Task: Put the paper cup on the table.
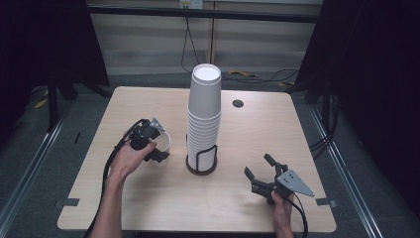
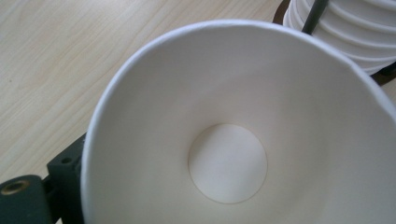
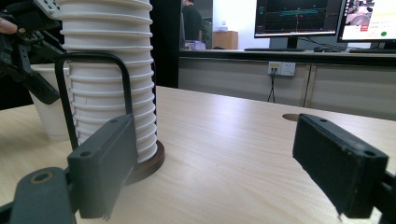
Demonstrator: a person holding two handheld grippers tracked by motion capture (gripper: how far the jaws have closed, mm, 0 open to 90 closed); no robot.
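a single white paper cup (image 1: 162, 145) stands upright just left of the tall cup stack (image 1: 203, 116), already separated. the left gripper (image 1: 151, 144) straddles its rim, grip unclear; the right gripper (image 1: 262, 173) waits open, empty.

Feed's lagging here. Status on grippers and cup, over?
Left gripper at single cup, cup upright on table. Right gripper open, empty. Cup stack beside cup, close.

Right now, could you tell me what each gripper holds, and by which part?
The left gripper grips a single paper cup at its rim; the right gripper holds nothing, fingers apart.
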